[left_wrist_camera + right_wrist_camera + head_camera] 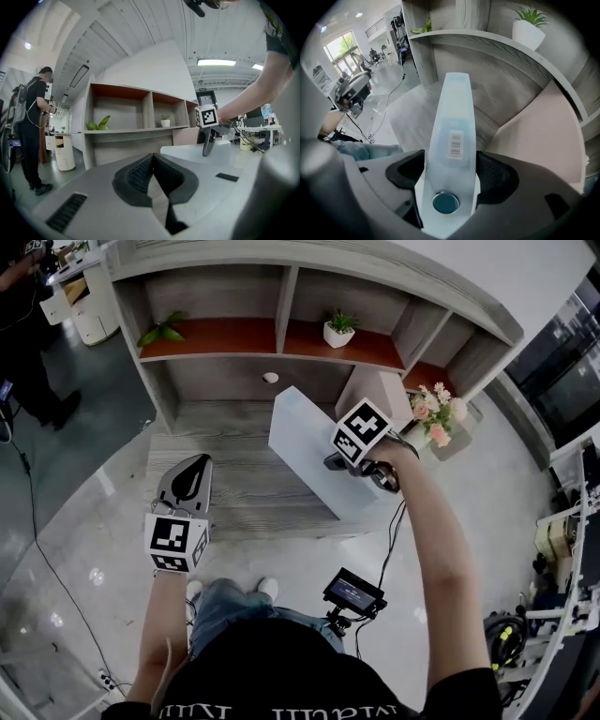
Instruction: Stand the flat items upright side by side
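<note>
Nearest to the person, well in front of the shelf unit (286, 296): a small screen device (353, 593) at waist height.

L gripper (195, 465) sits over the front-left part of the unit's low wood ledge (225, 488) and points level at the unit. Its tongs are pressed together w/ nothing between them (152, 161).

Mid-ledge, right of centre: a pale blue flat box (300, 437) on edge, narrow side up. R gripper (336, 463) comes at it steeply from above, tongs wide and clamped on both sides of that narrow top edge (450, 164). The edge has a barcode label (456, 144) and a round blue disc (445, 203). Can't tell if the box's bottom sits on the ledge.

Just behind the box, against the unit's lower back: a pink flat item (373, 390), leaning.

Upper cubbies: leafy plant (161, 332) in the left one, white potted plant (338, 331) in the middle.

Right of the unit: pink flowers (436, 413). Far left of it, a person (33, 126) stands.
</note>
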`<state>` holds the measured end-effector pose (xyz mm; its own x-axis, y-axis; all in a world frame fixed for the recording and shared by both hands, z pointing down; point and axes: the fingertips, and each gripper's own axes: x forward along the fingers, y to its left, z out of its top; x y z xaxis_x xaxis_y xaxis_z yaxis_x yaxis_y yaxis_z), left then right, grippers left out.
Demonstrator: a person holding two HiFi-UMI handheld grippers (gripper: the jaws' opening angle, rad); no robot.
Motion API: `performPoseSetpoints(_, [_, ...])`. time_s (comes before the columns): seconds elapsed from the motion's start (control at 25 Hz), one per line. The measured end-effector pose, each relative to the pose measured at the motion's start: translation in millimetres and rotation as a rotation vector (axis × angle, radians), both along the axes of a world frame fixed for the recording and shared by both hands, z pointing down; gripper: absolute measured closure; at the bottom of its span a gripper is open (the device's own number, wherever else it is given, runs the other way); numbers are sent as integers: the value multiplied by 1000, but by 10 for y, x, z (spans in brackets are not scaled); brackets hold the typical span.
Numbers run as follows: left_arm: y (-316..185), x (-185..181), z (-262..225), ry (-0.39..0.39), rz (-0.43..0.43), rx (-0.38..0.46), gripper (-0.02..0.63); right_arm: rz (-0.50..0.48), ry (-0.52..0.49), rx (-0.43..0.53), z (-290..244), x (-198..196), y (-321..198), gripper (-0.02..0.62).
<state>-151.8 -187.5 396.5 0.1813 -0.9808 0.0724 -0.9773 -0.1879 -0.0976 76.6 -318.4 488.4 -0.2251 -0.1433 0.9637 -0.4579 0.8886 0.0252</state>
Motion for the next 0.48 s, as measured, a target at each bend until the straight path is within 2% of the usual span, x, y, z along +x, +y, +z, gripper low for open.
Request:
performPoseSetpoints(0.16, [26,57,25,-22,1,-13,595,-19,-8,30,43,-179,-93,240])
performPoseSetpoints(0.48, [13,-144,-21,-51,-7,-28,595,-31,137,36,235,-426,-264,236])
